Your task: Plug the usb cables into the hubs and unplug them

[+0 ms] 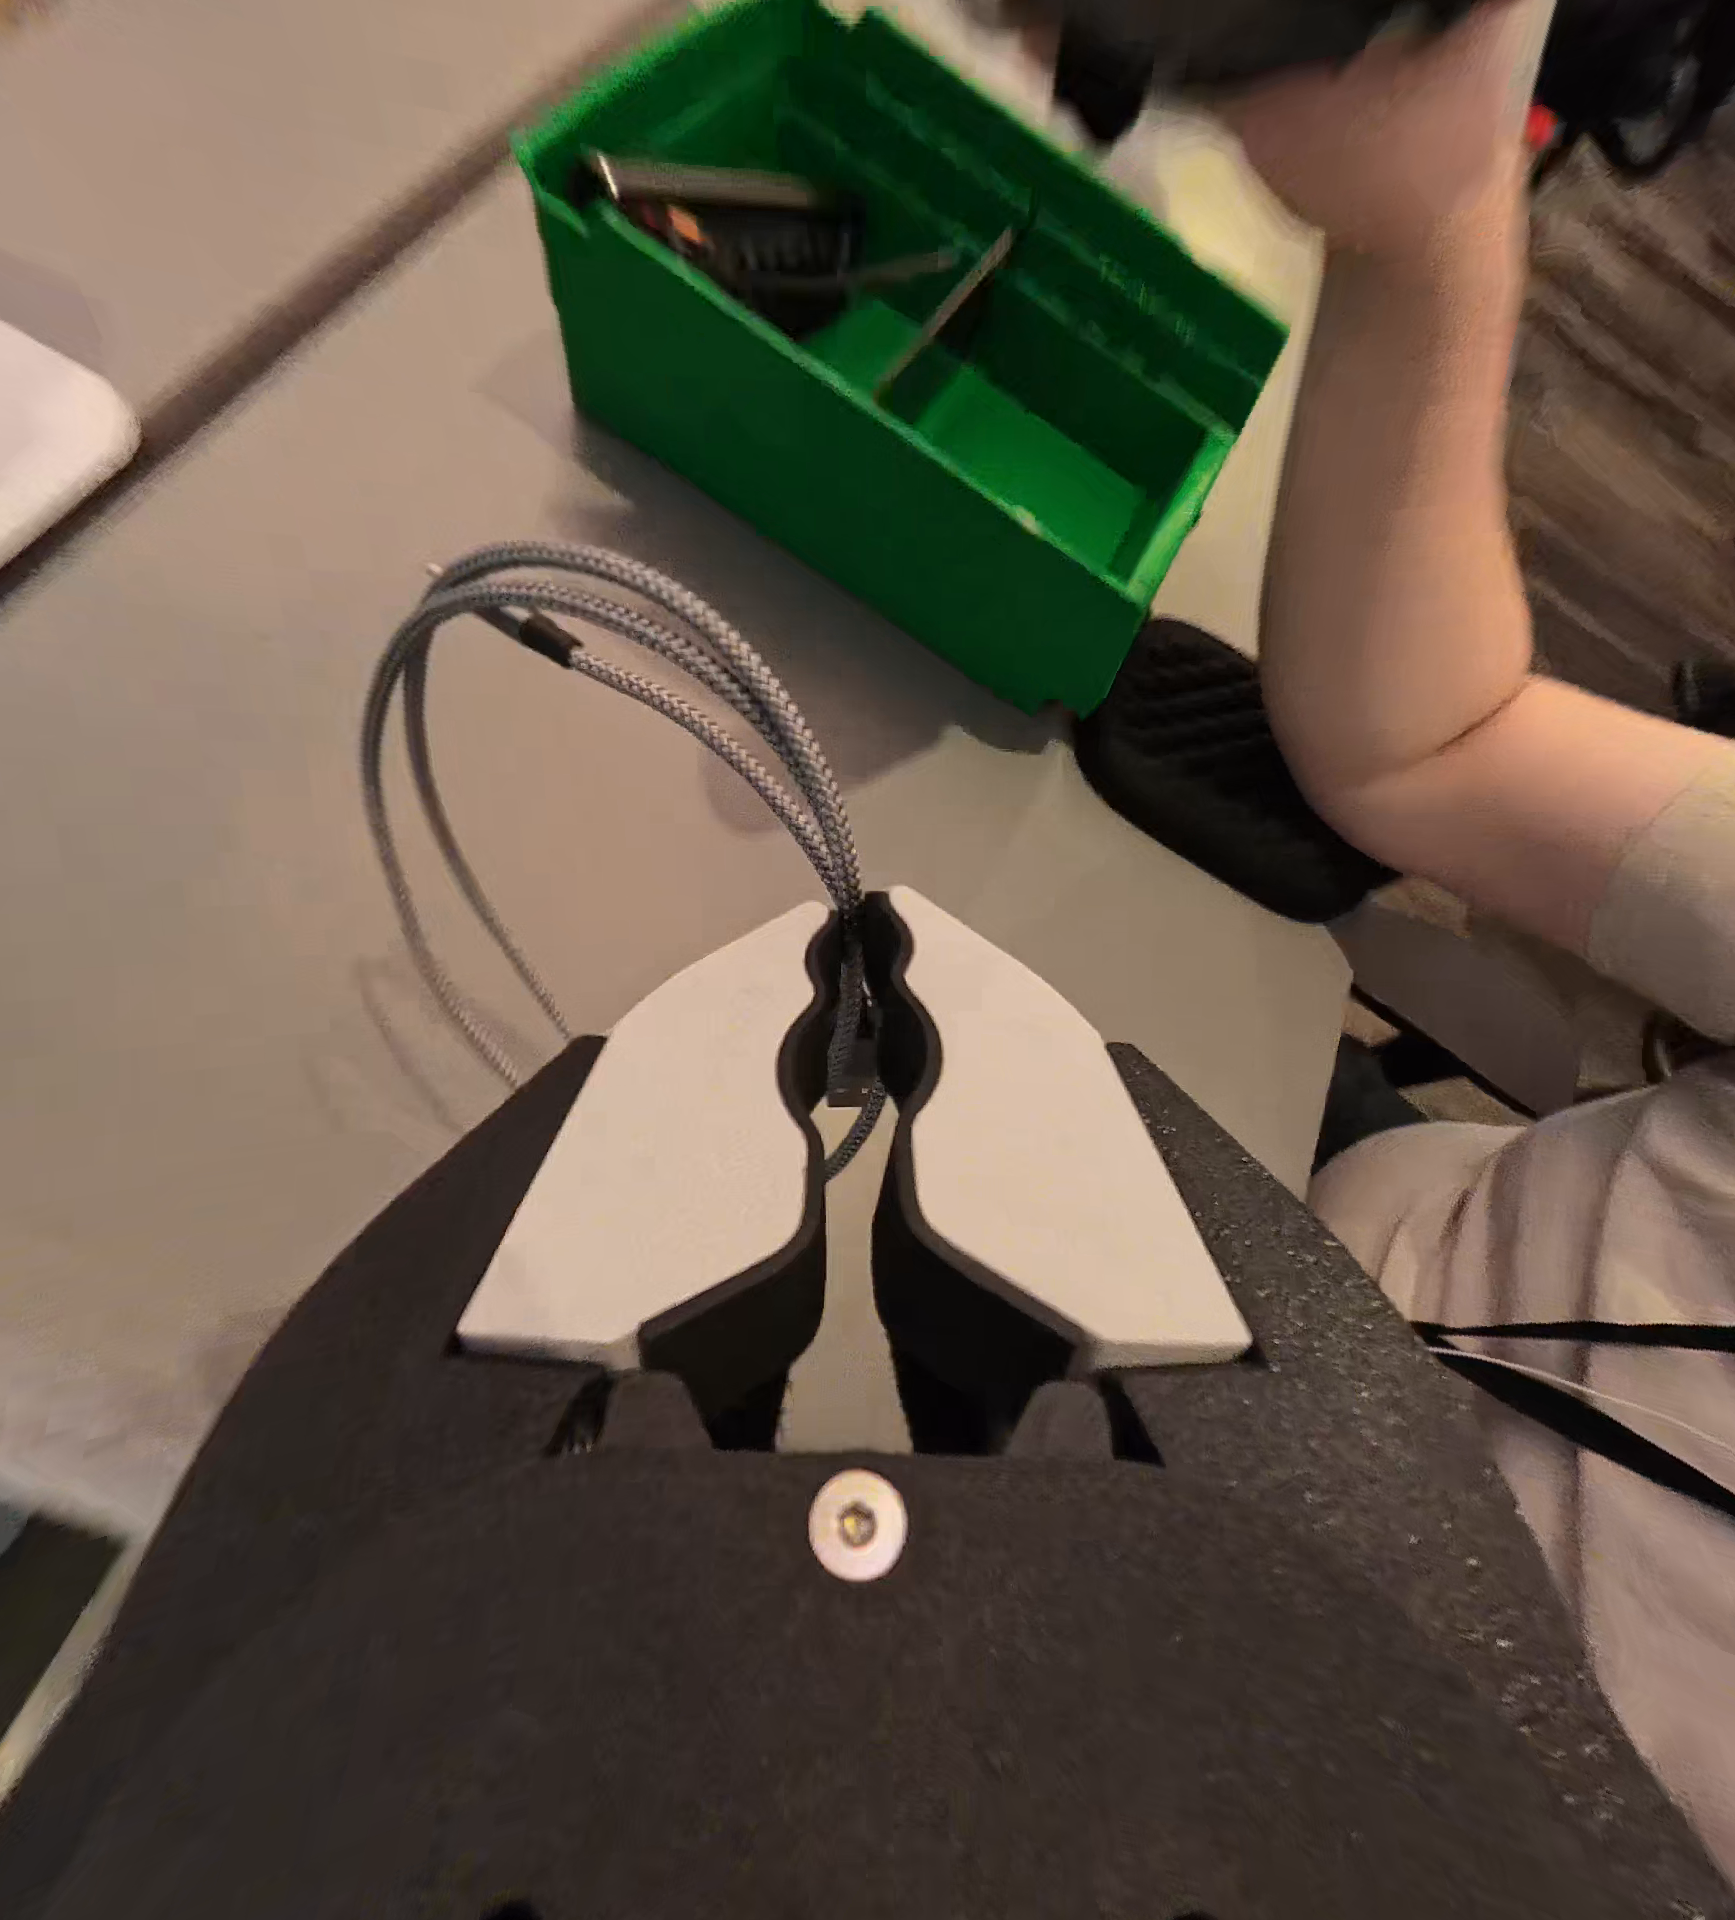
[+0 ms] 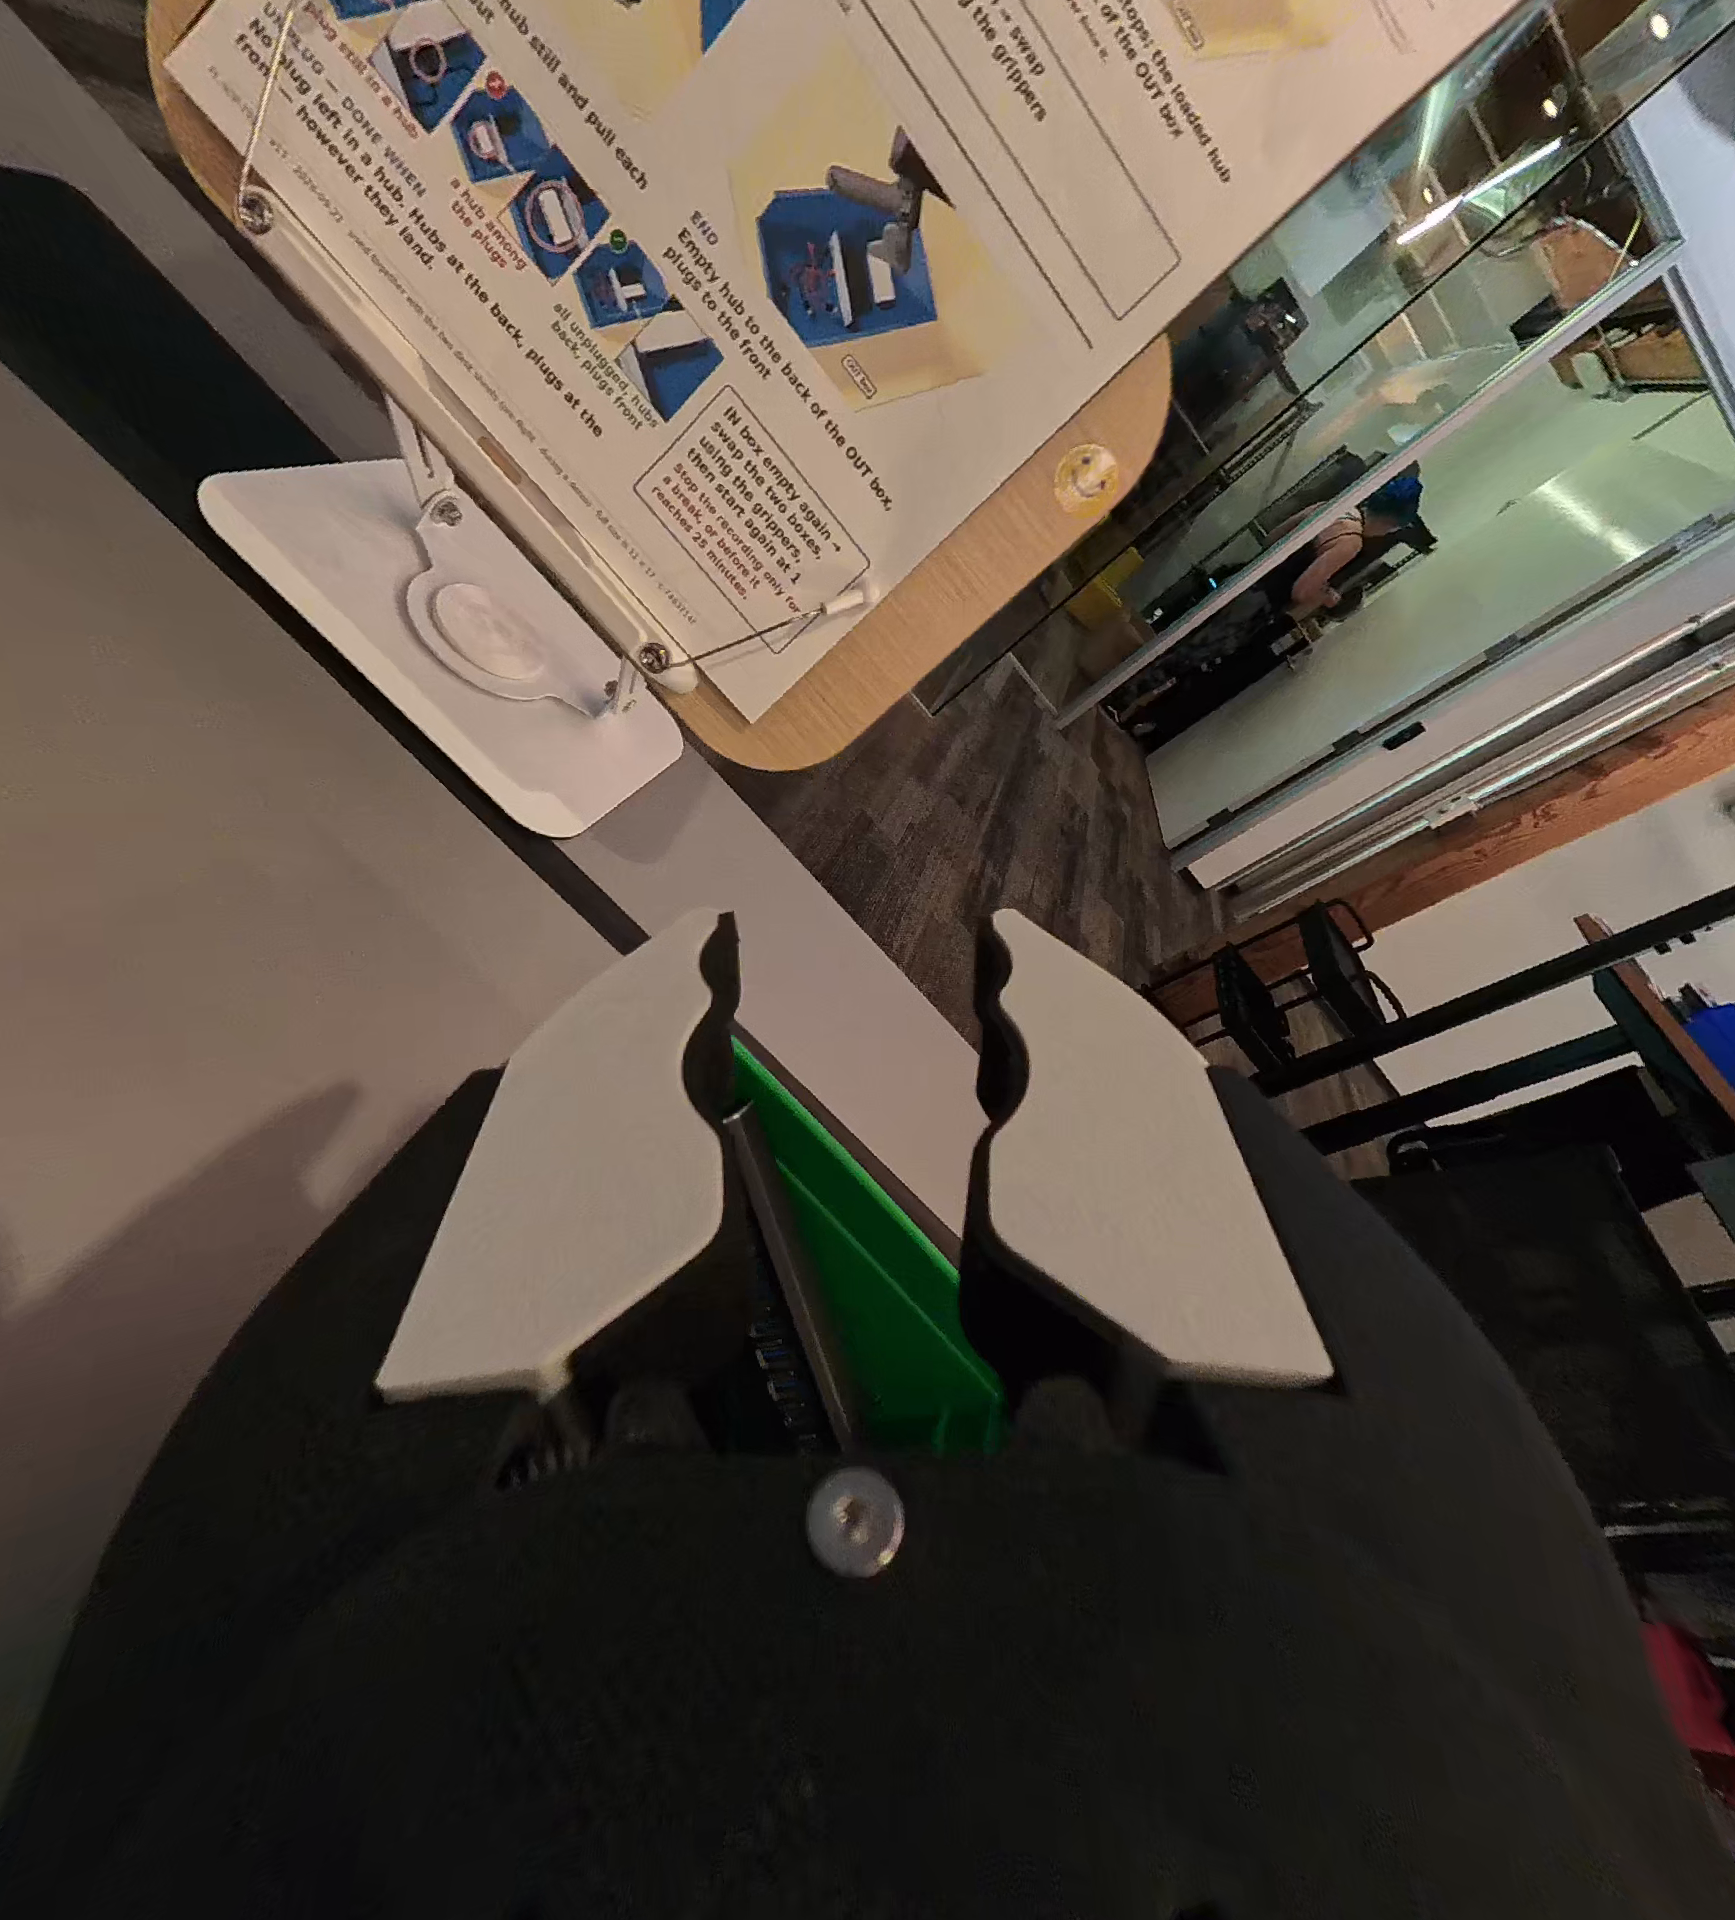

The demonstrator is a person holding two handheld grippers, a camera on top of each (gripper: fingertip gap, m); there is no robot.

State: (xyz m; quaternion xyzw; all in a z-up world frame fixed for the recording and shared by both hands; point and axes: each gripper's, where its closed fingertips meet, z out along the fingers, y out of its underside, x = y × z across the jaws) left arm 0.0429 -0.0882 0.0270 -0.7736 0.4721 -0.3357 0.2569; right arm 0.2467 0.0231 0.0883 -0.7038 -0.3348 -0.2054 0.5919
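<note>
Your left tool (image 1: 861,914) is pinched tight on a bundle of grey braided usb cables (image 1: 634,665), right at the tips in the middle of the left wrist view. The cables loop up and to the left over the grey surface (image 1: 167,831), and a black plug (image 1: 847,1049) sits in the hollow between the jaws. Upper middle of that frame there's a green bin (image 1: 842,488) with dividers, and dark hubs (image 1: 738,223) are lying in its far-left compartment. Your right arm (image 1: 1403,520) comes in on the right side, blurry at the top.

Your right tool (image 2: 858,971) is spread wide with nothing in it. Through the gap, low in the frame, you can see a green bin edge (image 2: 873,1268) and a thin metal divider (image 2: 790,1278). Upper left there's an instruction sheet on a wooden board (image 2: 946,644) with a white stand (image 2: 447,644).
</note>
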